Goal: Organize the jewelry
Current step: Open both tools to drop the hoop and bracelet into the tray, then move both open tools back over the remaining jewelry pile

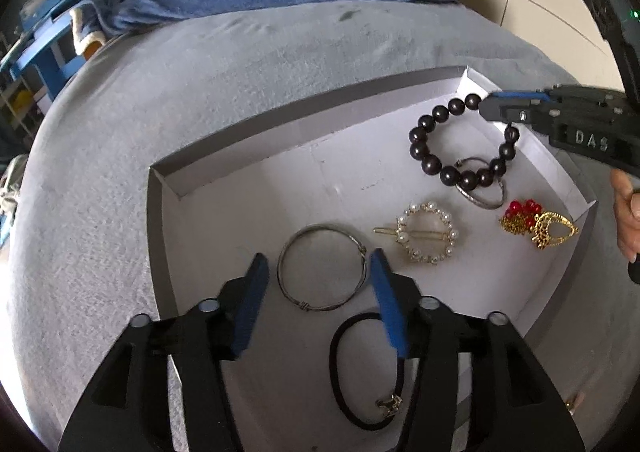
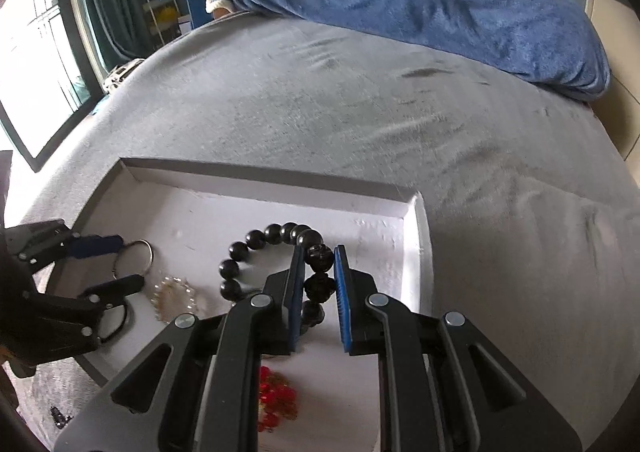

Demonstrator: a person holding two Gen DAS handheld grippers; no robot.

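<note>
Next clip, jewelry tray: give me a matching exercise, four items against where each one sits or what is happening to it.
Items:
1. dark bead bracelet
2. silver bangle
3. black hair tie
4. pearl hair clip

States:
A. lies free in the middle of the tray, no tongs at it
B. beads sit between the pads of the right tongs
C. lies between the open left tongs, not gripped
D. nearest the left camera, partly hidden behind a pad

Pairs: 1-B, 2-C, 3-D, 4-A
</note>
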